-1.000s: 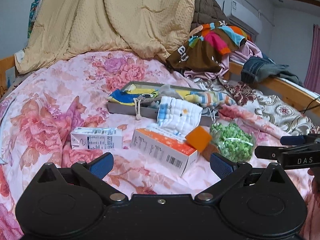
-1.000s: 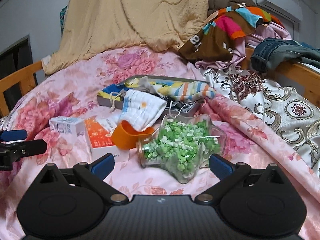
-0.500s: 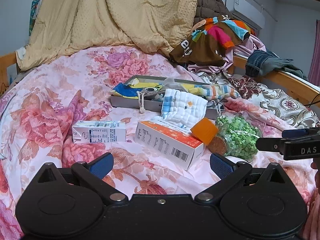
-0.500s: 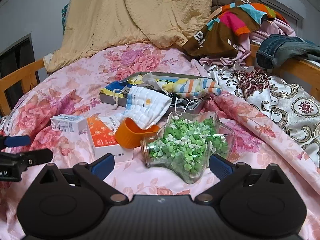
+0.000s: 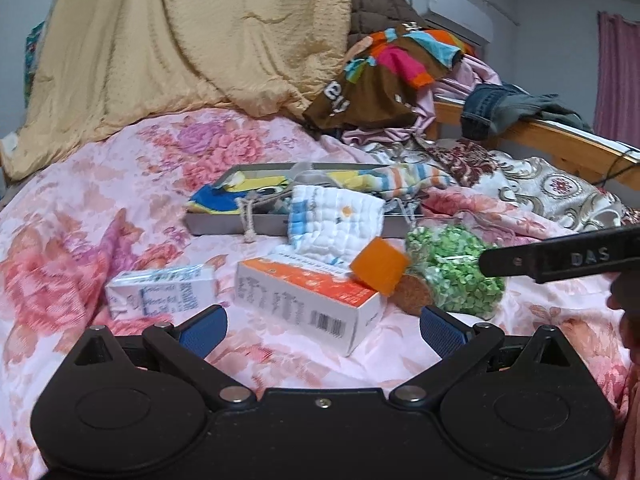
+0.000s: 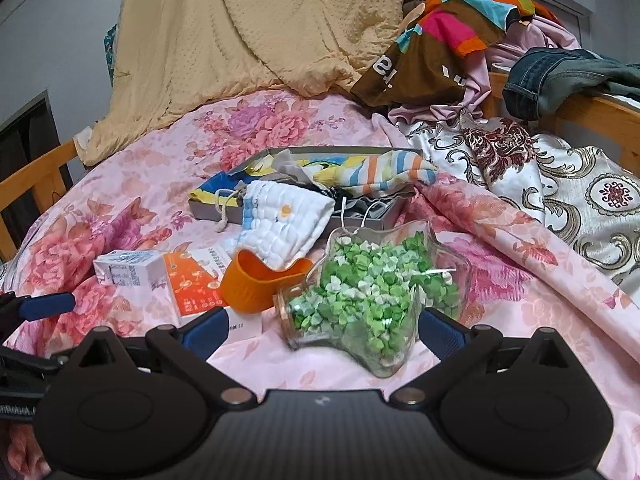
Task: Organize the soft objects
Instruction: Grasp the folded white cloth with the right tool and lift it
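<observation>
A grey shallow box [image 5: 224,225] [image 6: 210,211] on the pink floral bedspread holds folded soft cloths, among them a striped one [image 5: 404,179] [image 6: 384,168]. A white quilted cloth [image 5: 334,222] [image 6: 286,222] hangs over the box's front edge. My left gripper [image 5: 322,330] is open and empty, just above an orange-and-white carton [image 5: 304,300]. My right gripper [image 6: 322,330] is open and empty, close over a glass jar of green paper stars [image 6: 368,288] [image 5: 454,272] that lies on its side.
An orange cup [image 6: 256,284] [image 5: 378,266] lies between carton and jar. A small white carton [image 5: 160,296] [image 6: 128,270] lies at the left. A tan quilt [image 5: 180,48] and piled clothes [image 5: 392,76] fill the back. A wooden rail [image 5: 560,146] runs along the right.
Both grippers have moved forward toward the objects, which now look larger and nearer. The right gripper's finger reaches further across the left wrist view. Nothing was gripped.
</observation>
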{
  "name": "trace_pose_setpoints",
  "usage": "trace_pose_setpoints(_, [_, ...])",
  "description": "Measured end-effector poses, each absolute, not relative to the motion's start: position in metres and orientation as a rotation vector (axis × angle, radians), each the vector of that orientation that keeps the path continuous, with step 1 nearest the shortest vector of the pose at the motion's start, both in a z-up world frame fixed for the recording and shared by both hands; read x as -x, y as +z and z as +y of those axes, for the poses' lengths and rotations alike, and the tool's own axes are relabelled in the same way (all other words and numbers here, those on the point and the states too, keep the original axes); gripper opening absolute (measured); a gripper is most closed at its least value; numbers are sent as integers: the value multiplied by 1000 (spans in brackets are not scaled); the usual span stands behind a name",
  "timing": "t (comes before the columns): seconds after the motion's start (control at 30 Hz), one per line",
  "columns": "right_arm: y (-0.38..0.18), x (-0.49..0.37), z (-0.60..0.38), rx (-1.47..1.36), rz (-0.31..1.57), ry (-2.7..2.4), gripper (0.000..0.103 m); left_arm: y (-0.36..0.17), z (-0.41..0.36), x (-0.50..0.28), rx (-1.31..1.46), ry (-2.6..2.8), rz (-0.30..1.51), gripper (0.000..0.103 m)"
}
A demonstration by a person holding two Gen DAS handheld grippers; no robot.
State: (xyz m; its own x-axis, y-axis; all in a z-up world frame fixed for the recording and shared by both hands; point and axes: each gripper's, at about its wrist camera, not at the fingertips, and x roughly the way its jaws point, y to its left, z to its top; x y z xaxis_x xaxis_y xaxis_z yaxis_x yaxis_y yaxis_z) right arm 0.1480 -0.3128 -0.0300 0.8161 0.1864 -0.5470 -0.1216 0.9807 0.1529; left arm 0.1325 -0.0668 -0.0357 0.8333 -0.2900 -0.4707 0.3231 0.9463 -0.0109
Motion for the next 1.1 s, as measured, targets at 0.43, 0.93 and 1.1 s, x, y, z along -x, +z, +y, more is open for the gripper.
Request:
trace_pose_setpoints(0.43, [-29,-211,-316,-202,576,299,103,-38,-106,-175,-218,-406,478,102])
trace_pose_setpoints(0.93, [-38,-298,-303,-261,620,478,103,-55,-136,-220,-278,-484,511,102])
trace_pose_setpoints(1.1, [-46,-324,-304,-295,696,455,103,-58,-139,-231,-216,-471,548,100])
